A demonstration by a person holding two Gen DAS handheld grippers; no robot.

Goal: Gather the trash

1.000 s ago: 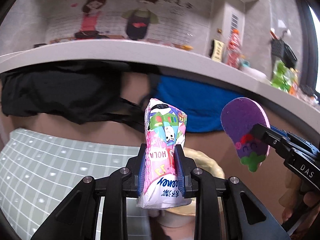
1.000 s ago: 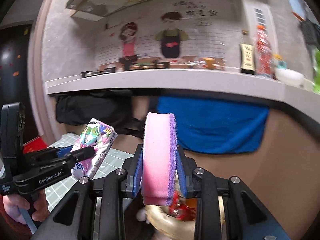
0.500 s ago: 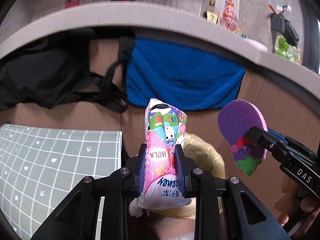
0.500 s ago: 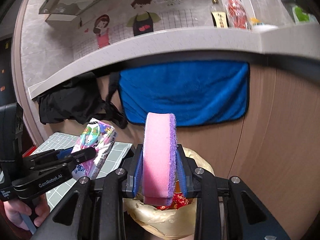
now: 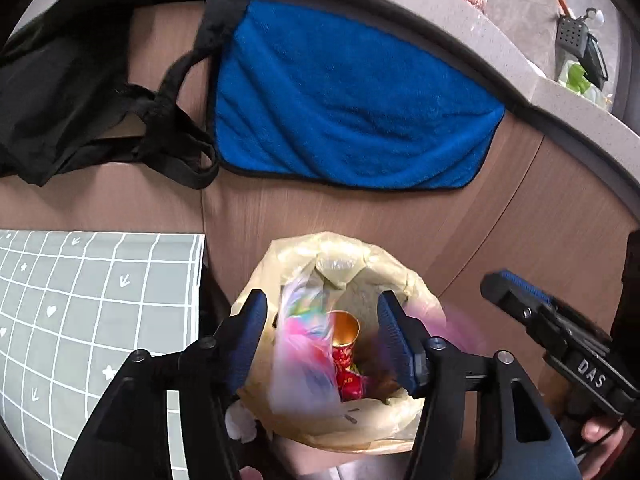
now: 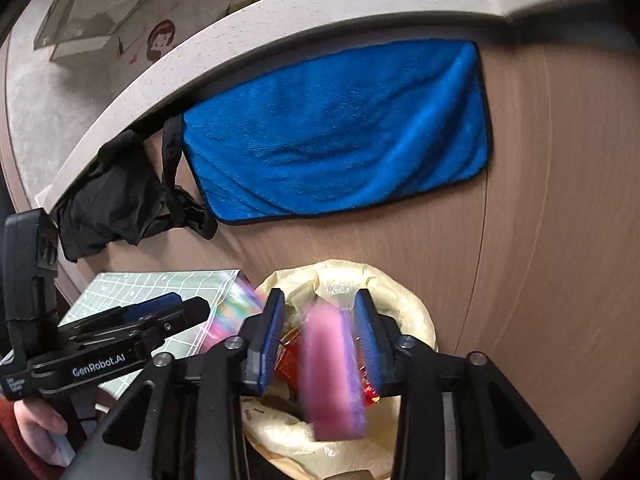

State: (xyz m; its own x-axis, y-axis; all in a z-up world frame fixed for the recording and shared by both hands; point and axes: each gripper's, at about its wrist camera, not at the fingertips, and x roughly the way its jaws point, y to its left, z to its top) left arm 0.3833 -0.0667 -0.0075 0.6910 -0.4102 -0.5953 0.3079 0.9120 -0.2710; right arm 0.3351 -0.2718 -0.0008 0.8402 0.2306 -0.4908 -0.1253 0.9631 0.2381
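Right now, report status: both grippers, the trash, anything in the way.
Left gripper open, right gripper open. Pink packet and pink sponge blurred between the jaws, over the lined trash bin. Nothing blocking the bin mouth.

Both wrist views look steeply down—close—sharing the trash bag [image 5: 384,268].

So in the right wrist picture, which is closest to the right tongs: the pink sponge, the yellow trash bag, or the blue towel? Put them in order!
1. Pink sponge: blurred, right between the open right tongs.
2. Yellow trash bag: just below and beyond the tongs, its mouth open.
3. Blue towel: farthest, hanging on the wooden panel above the bag.
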